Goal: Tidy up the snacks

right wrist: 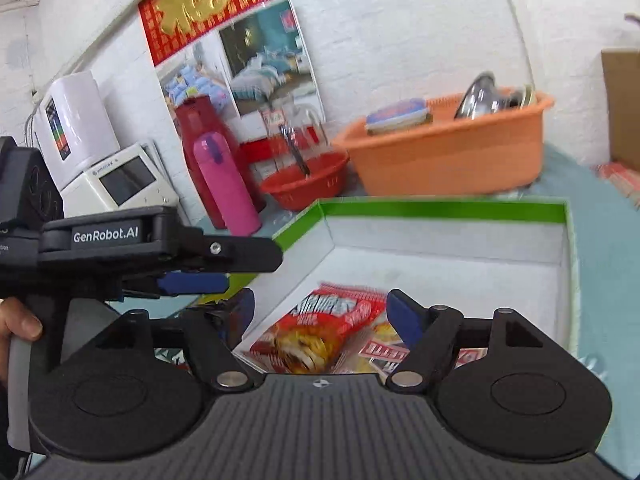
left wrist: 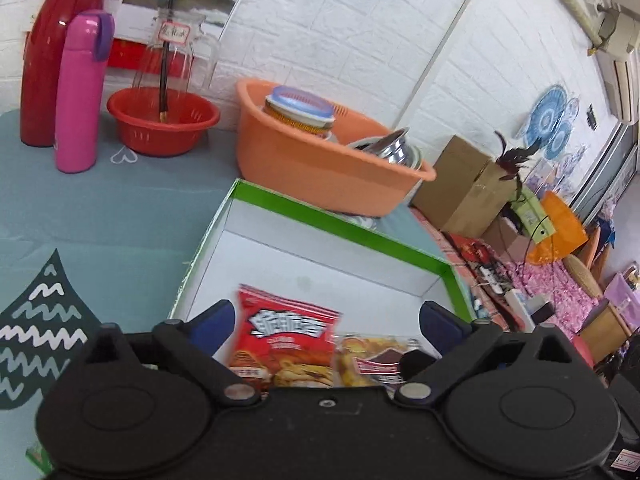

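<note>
A shallow white box with a green rim [left wrist: 336, 222] [right wrist: 444, 208] lies on the teal tablecloth. Inside its near end lie a red snack bag [left wrist: 286, 340] [right wrist: 332, 328] and a yellow-and-red snack bag [left wrist: 372, 360] [right wrist: 384, 350] beside it. My left gripper [left wrist: 326, 320] hovers above the bags, jaws wide open and empty. My right gripper [right wrist: 320, 312] also hovers over the bags, open and empty. The left gripper [right wrist: 192, 282] shows in the right wrist view at the box's left corner.
An orange basin [left wrist: 320, 160] [right wrist: 448, 156] with metal bowls stands behind the box. A red basket [left wrist: 162, 120], a pink flask [left wrist: 78, 92] and a red thermos [left wrist: 48, 52] stand at the back left. Cardboard boxes [left wrist: 464, 184] sit beyond the right edge.
</note>
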Available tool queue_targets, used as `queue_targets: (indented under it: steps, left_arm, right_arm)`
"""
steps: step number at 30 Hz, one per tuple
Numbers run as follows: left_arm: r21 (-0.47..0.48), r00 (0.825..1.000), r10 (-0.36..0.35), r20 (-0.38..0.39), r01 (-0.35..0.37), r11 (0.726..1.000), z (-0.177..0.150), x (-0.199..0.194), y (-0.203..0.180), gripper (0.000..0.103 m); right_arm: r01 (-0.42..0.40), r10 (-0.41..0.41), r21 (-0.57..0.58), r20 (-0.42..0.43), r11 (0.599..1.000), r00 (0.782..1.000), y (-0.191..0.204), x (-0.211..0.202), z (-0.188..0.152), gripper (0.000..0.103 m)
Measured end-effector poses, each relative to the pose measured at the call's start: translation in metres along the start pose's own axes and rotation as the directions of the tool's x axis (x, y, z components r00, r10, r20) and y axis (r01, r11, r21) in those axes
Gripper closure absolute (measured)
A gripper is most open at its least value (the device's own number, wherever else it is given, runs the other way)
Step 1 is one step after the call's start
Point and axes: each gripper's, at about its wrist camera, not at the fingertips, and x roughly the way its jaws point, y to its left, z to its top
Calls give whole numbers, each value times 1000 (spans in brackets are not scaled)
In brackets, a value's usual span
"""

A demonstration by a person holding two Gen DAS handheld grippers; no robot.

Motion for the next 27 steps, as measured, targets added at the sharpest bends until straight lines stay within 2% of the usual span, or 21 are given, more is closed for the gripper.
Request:
queue_targets:
  steps: [3,6,10,15,19,22,24,27]
  left_arm:
    - [17,999,-15,43,15,1000,-1,-32,-18,0]
    - [33,997,-9,81,7,999,-10,-63,-37,0]
    - [49,995,5,99,-10,999,-33,-102,-55,0]
    - [118,996,33,88,-43,992,-79,-132,-75,0]
    - [148,999,9,44,-16,989,-119,-136,-82,0]
    - [131,1000,-6,-14,8,991,-144,-132,-82,0]
    - [110,998,-22,-64,29,993,-159,-130,-79,0]
    - [78,986,-79,-147,91,993,-178,-128,-75,0]
  right_arm:
    - [22,-19,-36,86,999,996,8,-41,8,0]
    - [-8,17,-56,163,998,986,16,-83,10,0]
    - [-9,34,-119,213,993,977,26,-127,-1,0]
    - [96,-52,-164,252,982,966,25,-165,-28,0]
    - [111,-95,-61,220,992,971,6,-183,-49,0]
    - [104,-99,-19,157,994,983,-2,-191,-68,0]
    - [74,-72,-21,100,997,992,-2,-196,-81,0]
    - [-31,31,-37,-22,999,999,1,-198,-99,0]
